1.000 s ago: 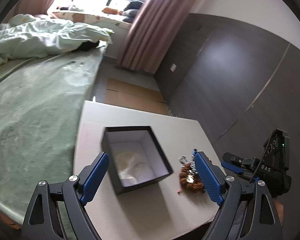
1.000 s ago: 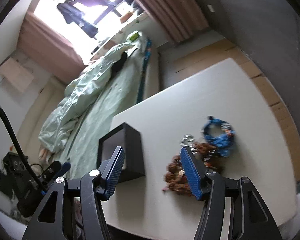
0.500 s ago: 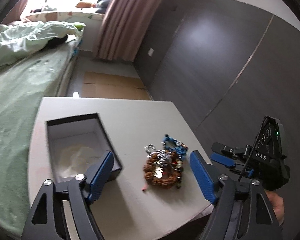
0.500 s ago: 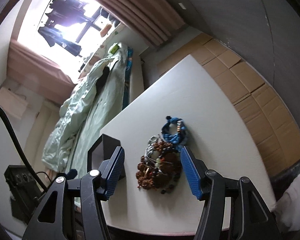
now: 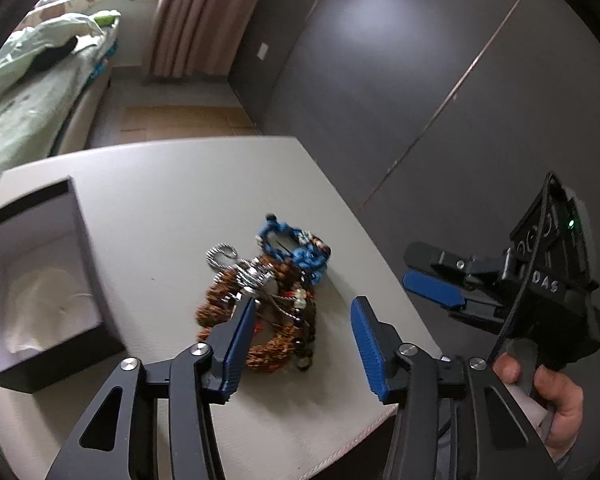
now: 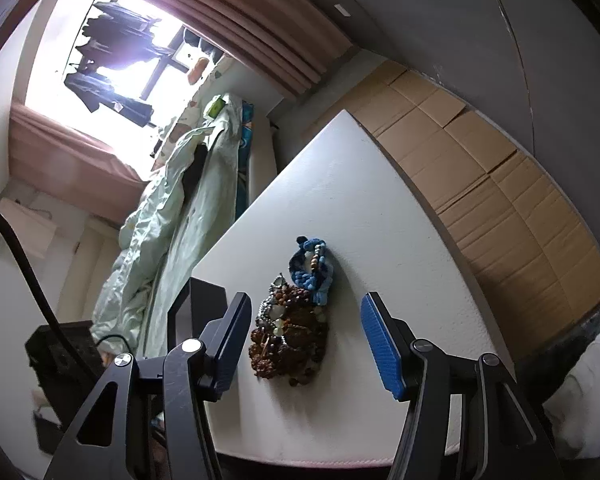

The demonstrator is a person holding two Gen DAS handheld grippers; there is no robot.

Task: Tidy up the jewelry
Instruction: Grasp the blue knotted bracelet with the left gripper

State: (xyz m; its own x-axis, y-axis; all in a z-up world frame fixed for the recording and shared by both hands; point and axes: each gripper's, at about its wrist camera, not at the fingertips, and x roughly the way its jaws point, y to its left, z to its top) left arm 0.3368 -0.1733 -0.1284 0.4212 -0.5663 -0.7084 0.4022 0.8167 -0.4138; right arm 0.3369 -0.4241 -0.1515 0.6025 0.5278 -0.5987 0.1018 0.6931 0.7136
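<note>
Since a second ago the left hand-held gripper (image 5: pixel 300 332) has swung away from the box (image 5: pixel 40 288) and now hangs over the heap of jewelry (image 5: pixel 268 300), its jaws closing to a middling gap; the heap's near end lies between them, the left finger overlapping its brown beads, though whether the pads touch them is unclear. Off to the right, a hand (image 5: pixel 548 396) holds the right hand-held gripper (image 6: pixel 300 344) beyond the worktop's right edge; its jaws stand half open with nothing gripped, the heap lying in the gap ahead of them. That heap sits near the middle of the pale worktop (image 5: pixel 172 184), long axis running from the near edge toward the far one: brown beads nearest, a silver ring and chain in the middle, a blue braided bracelet (image 6: pixel 314 270) at the far end. Bare worktop lies all around it, widest toward the far edge. Well apart at the left edge sits the black box, open, with white lining. Past the far edge lie cardboard sheets (image 6: pixel 500 184) on the floor, with a bed (image 5: pixel 24 108) to the left.
</note>
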